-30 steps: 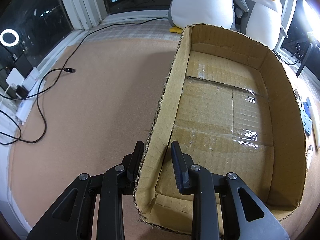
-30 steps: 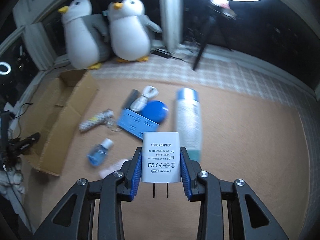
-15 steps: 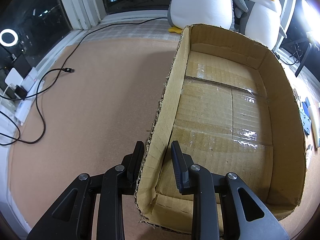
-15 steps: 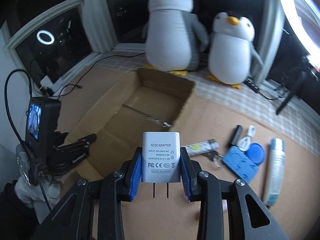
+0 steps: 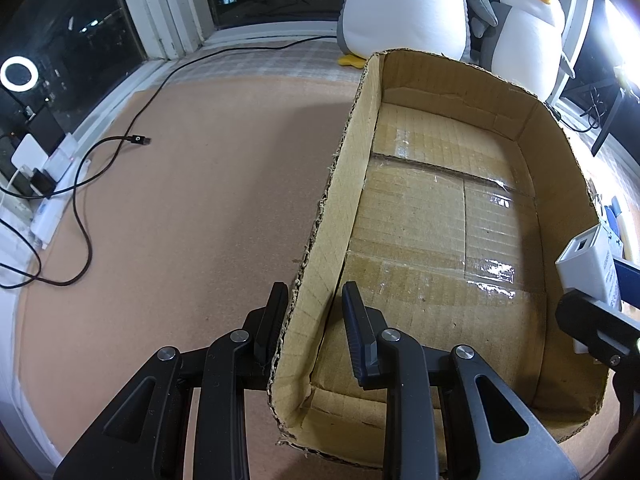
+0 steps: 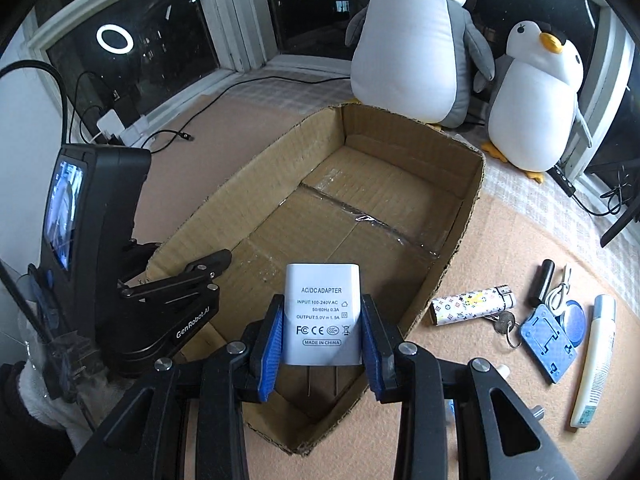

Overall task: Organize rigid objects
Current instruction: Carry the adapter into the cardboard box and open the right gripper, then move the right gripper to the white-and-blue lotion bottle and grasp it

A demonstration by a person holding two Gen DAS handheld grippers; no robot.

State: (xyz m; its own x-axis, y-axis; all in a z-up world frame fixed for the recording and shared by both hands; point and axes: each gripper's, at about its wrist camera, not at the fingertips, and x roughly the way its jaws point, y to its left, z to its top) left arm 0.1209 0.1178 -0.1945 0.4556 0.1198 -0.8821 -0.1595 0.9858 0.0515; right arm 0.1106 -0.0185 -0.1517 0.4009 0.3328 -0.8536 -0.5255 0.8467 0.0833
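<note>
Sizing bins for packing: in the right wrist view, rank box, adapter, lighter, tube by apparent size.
1. box
2. adapter, though it sits nearest the camera in the right tool, so it looks inflated
3. tube and lighter: too close to rank

Both views are evenly lit and sharp, no motion blur. Blown-out glare sits at about 2 o'clock in the left wrist view. A ring light reflection is caught in the dark window at 10 o'clock. Tape on the cardboard box floor glints. Edges are heavily bent and vignetted black by the fisheye.
</note>
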